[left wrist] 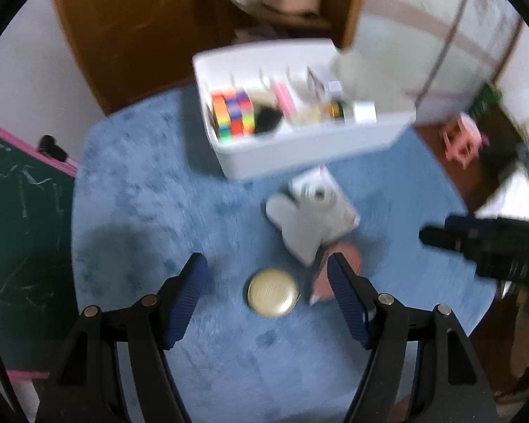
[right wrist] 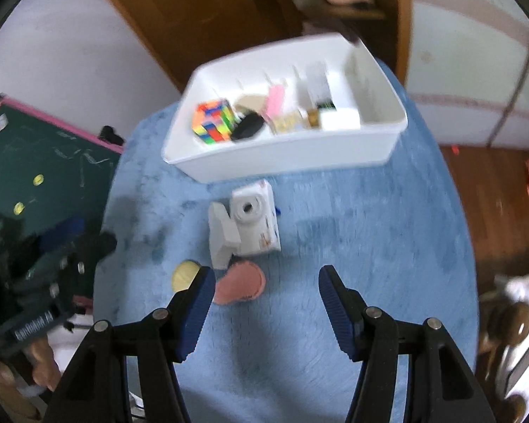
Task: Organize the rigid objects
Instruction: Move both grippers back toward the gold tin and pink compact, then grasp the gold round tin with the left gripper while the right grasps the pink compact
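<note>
Only the right wrist view shows the bin's (right wrist: 282, 155) seemingly bare end compartment

— How did the left tool (left wrist: 266, 299) stand?

— Its jaws were spread wide, the blue ribbed pads (left wrist: 185, 303) well apart with nothing clamped between them, and it pointed forward and down.

— And the right tool (right wrist: 266, 312)?

— Much the same: jaws spread wide, blue pads (right wrist: 336, 312) apart and bare, tilted downward. In the left wrist view its black body reached in from the right edge.

— Was any of the person visible?

— In the right wrist view the left tool showed at the left edge, blurred, with a bit of the hand (right wrist: 42, 363) gripping it from below.
</note>
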Motion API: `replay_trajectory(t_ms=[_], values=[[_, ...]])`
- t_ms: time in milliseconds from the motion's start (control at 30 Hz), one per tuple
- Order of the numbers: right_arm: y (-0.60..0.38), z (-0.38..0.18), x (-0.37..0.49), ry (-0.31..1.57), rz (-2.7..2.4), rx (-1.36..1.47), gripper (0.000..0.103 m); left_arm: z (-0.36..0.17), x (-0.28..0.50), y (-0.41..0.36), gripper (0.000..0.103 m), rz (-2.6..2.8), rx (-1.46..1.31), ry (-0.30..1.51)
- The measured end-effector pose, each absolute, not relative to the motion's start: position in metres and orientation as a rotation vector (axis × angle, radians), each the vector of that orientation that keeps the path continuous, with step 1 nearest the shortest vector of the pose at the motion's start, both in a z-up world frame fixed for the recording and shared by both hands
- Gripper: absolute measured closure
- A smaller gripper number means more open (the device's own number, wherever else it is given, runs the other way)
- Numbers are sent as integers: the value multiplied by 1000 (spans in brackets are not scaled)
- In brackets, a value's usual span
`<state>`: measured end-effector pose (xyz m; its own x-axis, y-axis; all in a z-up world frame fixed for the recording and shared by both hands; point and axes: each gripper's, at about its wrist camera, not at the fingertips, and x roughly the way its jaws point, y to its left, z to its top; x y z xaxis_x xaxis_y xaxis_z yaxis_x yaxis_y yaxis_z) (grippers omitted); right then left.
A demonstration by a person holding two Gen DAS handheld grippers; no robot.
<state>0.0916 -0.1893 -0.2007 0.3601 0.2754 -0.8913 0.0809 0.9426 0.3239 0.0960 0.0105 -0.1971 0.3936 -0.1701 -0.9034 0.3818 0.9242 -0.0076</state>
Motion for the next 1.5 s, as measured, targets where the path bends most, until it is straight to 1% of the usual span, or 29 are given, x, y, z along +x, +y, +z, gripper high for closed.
replay_trajectory(t_ms=[233, 533, 700, 867, 1033, 1133, 1200, 1233, 1267, 1300, 1333, 1500], values=[[-174, -255, 89, 1297, -2, 568, 41, -256, 85, 4, 29, -521, 394, 1170], [-150, -301, 95, 1342, -112, 721, 41, -286, 93, 3, 29, -617, 388, 1203], [-140, -311, 102, 1344, -157, 742, 41, -292, 97, 2, 29, -647, 376, 1218], [-127, -316, 113, 1353, -221, 702, 40, -305, 102, 0, 29, -668, 382, 1233], [-109, -317, 125, 1377, -278, 601, 36, -309, 103, 0, 29, -671, 361, 1223], [-95, -318, 130, 1386, -316, 513, 36, -309, 103, 0, 29, -671, 343, 1212], [-89, -318, 131, 1381, -327, 481, 39, -309, 100, 2, 29, -668, 336, 1201], [-87, -318, 131, 1378, -330, 467, 45, -309, 99, 3, 31, -668, 330, 1189], [-87, -317, 131, 1375, -331, 456, 48, -310, 97, 3, 33, -663, 328, 1182], [-88, -317, 130, 1374, -323, 465, 48, -310, 97, 6, 36, -661, 328, 1177], [-90, -317, 129, 1372, -315, 475, 49, -309, 95, 10, 44, -657, 333, 1171], [-117, -310, 102, 1351, -289, 524, 52, -306, 98, 20, 44, -642, 310, 1190]])
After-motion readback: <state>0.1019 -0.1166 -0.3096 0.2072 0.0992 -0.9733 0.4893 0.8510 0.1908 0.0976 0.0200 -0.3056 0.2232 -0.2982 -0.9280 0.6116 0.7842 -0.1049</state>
